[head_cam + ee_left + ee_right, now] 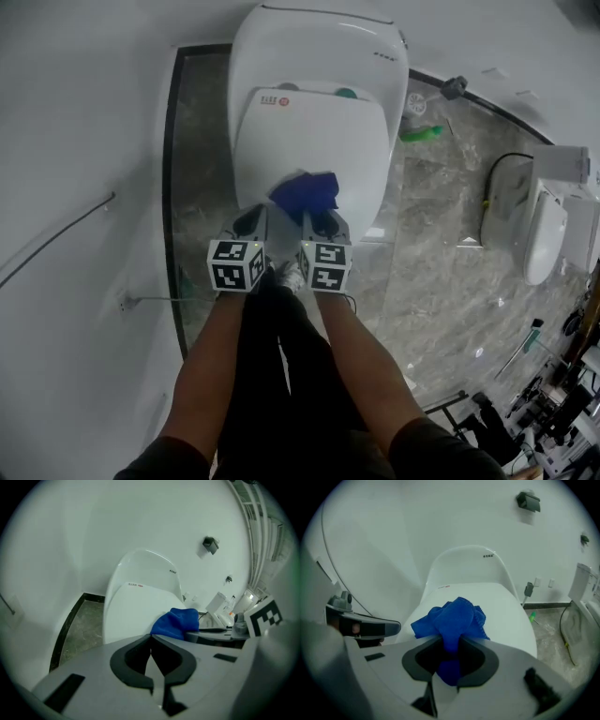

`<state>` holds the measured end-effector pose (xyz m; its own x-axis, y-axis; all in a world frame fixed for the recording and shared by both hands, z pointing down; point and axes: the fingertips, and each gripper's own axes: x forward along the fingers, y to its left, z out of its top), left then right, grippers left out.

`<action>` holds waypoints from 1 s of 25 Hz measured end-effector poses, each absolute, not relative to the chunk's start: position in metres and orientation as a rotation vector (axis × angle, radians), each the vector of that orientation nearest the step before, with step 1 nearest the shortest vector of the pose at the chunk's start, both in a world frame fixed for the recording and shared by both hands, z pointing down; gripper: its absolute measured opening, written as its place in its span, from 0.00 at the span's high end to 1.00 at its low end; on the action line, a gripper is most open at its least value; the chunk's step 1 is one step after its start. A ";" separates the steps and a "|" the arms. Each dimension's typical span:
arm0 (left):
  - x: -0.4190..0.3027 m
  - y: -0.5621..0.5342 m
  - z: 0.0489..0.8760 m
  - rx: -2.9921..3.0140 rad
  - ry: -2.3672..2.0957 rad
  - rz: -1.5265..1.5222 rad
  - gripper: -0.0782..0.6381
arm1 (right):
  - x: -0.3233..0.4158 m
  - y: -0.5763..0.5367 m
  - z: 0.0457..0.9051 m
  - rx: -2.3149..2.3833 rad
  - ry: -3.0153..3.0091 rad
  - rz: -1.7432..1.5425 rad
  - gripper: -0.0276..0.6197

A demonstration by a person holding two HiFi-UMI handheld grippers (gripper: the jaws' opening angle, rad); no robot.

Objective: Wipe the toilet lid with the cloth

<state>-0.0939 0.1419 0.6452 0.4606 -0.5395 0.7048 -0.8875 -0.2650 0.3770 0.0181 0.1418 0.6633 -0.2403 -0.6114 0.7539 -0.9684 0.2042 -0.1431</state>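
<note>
A white toilet with its lid (314,141) down fills the middle of the head view. A bunched blue cloth (307,192) rests on the lid's near edge, clamped in my right gripper (322,223), whose jaws are shut on it. The right gripper view shows the cloth (452,620) squeezed between the jaws with the lid (501,606) behind. My left gripper (251,223) hovers just left of it at the lid's front rim, shut and empty. In the left gripper view the cloth (178,623) lies to the right above the lid (133,611).
Dark marble floor (431,253) surrounds the toilet, with a white wall (84,141) on the left. A green brush (422,133) lies beside the toilet on the right. Another white fixture (544,230) with a black cable stands at the far right. My legs (281,375) are below.
</note>
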 end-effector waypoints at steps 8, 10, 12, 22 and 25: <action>-0.022 0.141 0.641 2.058 -1.045 0.655 0.88 | 0.109 0.158 0.667 1.722 -1.790 0.958 0.83; -0.002 0.144 0.641 2.086 -0.999 0.667 0.88 | 0.130 0.164 0.670 1.790 -1.741 0.990 0.83; 0.014 0.145 0.641 2.104 -0.967 0.678 0.88 | 0.147 0.170 0.674 1.834 -1.687 1.004 0.83; 0.011 0.157 0.637 2.065 -1.087 0.605 0.88 | 0.158 0.174 0.659 1.822 -1.765 0.874 0.83; -0.019 0.163 0.626 2.049 -1.200 0.574 0.88 | 0.114 0.175 0.639 1.707 -1.921 0.787 0.83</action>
